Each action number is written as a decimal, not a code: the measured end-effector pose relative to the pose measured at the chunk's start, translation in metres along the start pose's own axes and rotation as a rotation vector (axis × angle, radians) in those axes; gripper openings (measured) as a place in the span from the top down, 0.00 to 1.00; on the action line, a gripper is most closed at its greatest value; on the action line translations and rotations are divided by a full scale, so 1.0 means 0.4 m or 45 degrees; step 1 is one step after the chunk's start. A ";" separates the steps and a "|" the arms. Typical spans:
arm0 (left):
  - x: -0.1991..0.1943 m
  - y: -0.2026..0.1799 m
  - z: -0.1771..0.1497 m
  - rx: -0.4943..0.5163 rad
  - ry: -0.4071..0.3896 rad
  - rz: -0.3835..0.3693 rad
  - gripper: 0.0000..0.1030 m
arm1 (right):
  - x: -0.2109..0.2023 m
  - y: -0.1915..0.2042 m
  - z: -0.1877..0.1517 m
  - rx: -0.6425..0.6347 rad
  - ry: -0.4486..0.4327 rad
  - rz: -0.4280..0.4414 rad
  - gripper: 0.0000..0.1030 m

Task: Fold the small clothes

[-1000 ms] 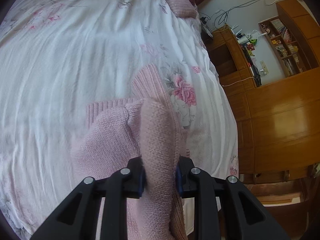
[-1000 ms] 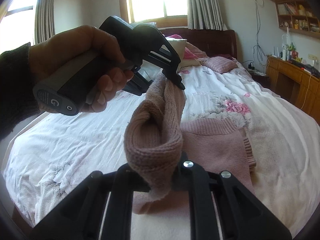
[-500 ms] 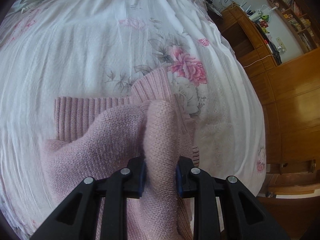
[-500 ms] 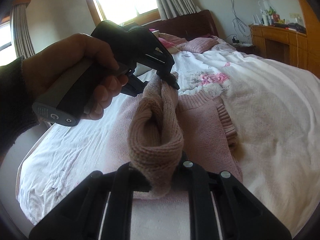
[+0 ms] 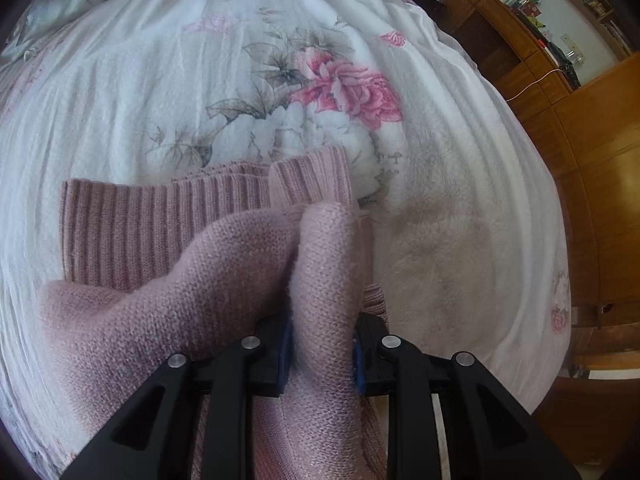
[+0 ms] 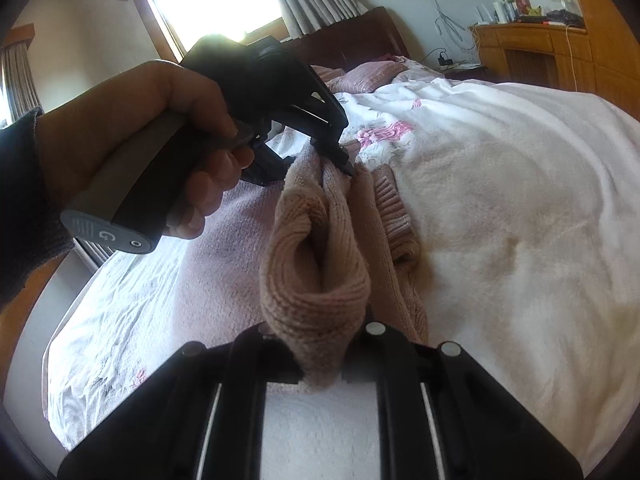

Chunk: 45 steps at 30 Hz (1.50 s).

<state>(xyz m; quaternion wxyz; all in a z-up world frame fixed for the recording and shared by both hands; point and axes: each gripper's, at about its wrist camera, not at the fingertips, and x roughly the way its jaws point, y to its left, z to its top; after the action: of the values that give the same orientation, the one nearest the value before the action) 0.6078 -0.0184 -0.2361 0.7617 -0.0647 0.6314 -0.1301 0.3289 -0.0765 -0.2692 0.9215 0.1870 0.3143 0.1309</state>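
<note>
pink sweater [image 5: 224, 280] | floral white bedspread [image 5: 200, 80] | wooden cabinets [image 5: 592, 160] | bright window [image 6: 216, 4]

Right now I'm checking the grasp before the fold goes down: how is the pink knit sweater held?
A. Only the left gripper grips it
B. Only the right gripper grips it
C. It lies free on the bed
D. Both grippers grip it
D: the left gripper and the right gripper are each shut on a bunched edge of the pink knit sweater, lifting it above the bed.
</note>
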 end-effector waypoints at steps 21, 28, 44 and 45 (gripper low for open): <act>-0.249 0.201 -0.211 0.020 -0.299 -0.649 0.32 | 0.157 -0.238 0.091 0.474 0.647 0.526 0.89; -0.170 0.289 -0.393 0.111 -0.176 -0.712 0.32 | 0.160 -0.213 0.132 0.259 0.684 0.474 0.75; -0.104 0.381 -0.083 -0.016 -0.349 -0.743 0.43 | 0.381 -0.195 0.404 0.143 0.487 0.284 0.88; -0.097 0.400 -0.090 -0.042 -0.389 -0.773 0.43 | 0.380 -0.188 0.407 0.105 0.457 0.286 0.88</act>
<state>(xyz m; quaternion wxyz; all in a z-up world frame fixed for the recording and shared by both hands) 0.5846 0.1482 -0.2485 0.7727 -0.2809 0.4641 -0.3295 0.5570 -0.1320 -0.2626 0.8218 0.2321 0.4558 0.2511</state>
